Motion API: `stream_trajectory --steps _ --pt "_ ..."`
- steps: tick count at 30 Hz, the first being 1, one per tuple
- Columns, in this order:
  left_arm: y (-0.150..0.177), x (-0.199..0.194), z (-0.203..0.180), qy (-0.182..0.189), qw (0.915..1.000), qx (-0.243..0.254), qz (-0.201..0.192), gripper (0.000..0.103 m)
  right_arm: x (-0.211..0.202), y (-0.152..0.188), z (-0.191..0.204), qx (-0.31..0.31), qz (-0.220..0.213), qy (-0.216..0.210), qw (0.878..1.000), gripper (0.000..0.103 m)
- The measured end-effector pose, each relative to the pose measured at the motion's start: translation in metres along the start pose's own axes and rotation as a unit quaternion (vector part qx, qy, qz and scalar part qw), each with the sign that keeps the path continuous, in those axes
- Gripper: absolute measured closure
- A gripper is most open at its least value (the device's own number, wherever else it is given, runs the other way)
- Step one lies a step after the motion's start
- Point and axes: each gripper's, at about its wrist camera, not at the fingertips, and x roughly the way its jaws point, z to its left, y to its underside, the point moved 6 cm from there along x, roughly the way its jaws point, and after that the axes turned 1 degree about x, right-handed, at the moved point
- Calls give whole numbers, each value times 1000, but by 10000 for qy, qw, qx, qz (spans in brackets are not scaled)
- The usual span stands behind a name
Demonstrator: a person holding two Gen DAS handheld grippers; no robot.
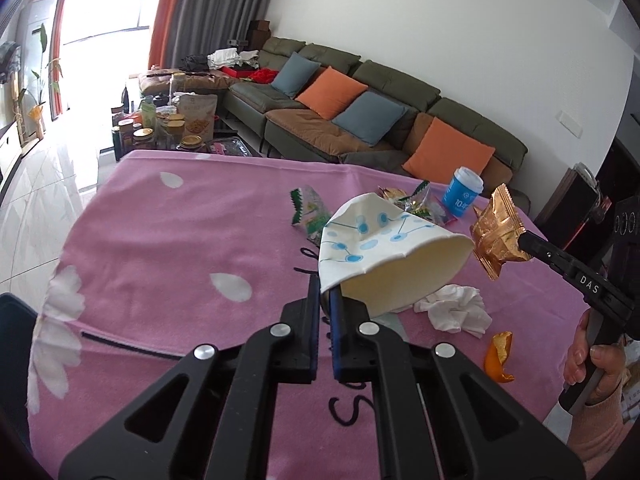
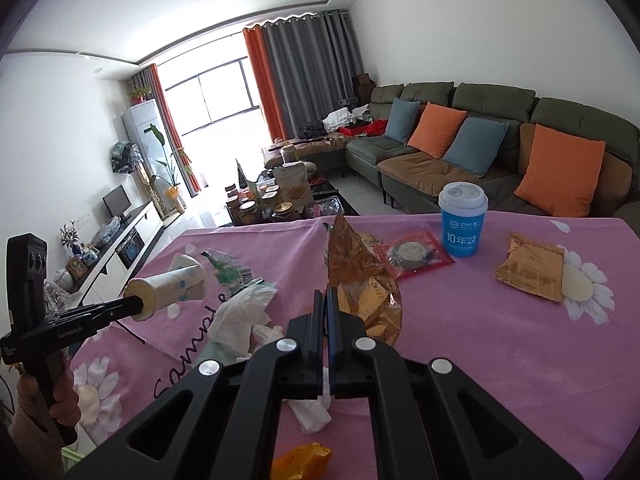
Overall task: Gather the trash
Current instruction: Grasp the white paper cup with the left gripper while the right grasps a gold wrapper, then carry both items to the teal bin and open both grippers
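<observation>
Blue cup [image 2: 463, 224], label "10年"

Place: home living room
Seating: green sectional sofa [image 2: 460, 140] with orange and blue cushions
Window: orange and grey curtains [image 2: 288, 76]
Wall side: TV cabinet [image 2: 120, 248], monitor [image 2: 117, 201]

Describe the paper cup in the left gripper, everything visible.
The paper cup is white with a light-blue dot-and-line print and a plain cream inside. It looks like thin paper and is badly crushed: the base end is dented in and the wall creased. It lies roughly on its side, off the pink tablecloth, open mouth toward the left wrist camera. The left gripper is shut on its rim, one finger inside and one outside. Nothing else visibly touches it; a crumpled tissue lies below.
</observation>
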Motion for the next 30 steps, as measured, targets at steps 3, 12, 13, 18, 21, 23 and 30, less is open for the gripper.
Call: stream_trajectory --steps 3,12,13,18,21,23,30 --pt "2 -15 9 -27 9999 -109 -106 98 -5 -3 9 -13 -39 -178 9998 102" --pt "14 -52 33 -182 9989 -321 -302 98 -14 -5 56 -134 -63 -1038 9945 102" --pt "17 -56 37 -208 9987 -349 -318 98 -14 -4 63 -144 -39 -1165 9931 102" --pt "24 -78 53 -351 9970 -549 -414 98 -6 0 98 -277 113 -1702 9850 102" --pt "31 -93 66 -471 9951 -711 -499 98 2 4 122 -369 257 -1993 9789 102" --pt "36 -102 75 -566 9937 -808 -536 98 8 7 138 -466 335 -2138 9752 102" --pt "53 -139 119 -974 9847 -1257 -706 98 25 14 197 -816 581 -2666 9586 102"
